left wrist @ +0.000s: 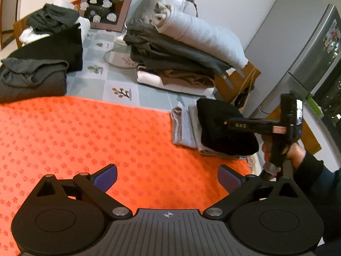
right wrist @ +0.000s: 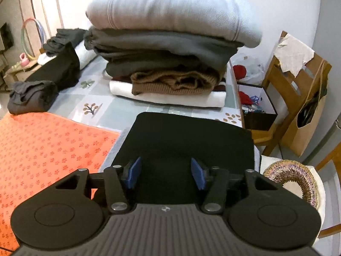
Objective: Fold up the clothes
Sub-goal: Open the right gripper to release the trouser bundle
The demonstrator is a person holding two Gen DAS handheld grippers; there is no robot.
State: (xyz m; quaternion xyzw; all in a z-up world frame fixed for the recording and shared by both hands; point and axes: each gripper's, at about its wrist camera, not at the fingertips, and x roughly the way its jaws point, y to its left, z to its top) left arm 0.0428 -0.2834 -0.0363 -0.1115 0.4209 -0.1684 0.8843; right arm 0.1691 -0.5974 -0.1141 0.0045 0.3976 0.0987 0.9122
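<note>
We hold the right gripper (right wrist: 165, 173), jaws apart, above the folded black garment (right wrist: 189, 140) at lower centre, apparently just stacked, while the left gripper (left wrist: 167, 176) gapes over the orange mat (left wrist: 85, 138).

Pale raised letters on the side of the right tool (left wrist: 247, 125) appear to read "BAS", though they are small and uncertain. Further along the same tool, a small pinkish label (left wrist: 279, 130) carries print too fine to read. A small compass-like emblem, not text, sits on the ribbed body of the left tool (left wrist: 168, 214). Pictures or magnets on the fridge (left wrist: 331, 36) are too blurred to read. No other writing is legible.
</note>
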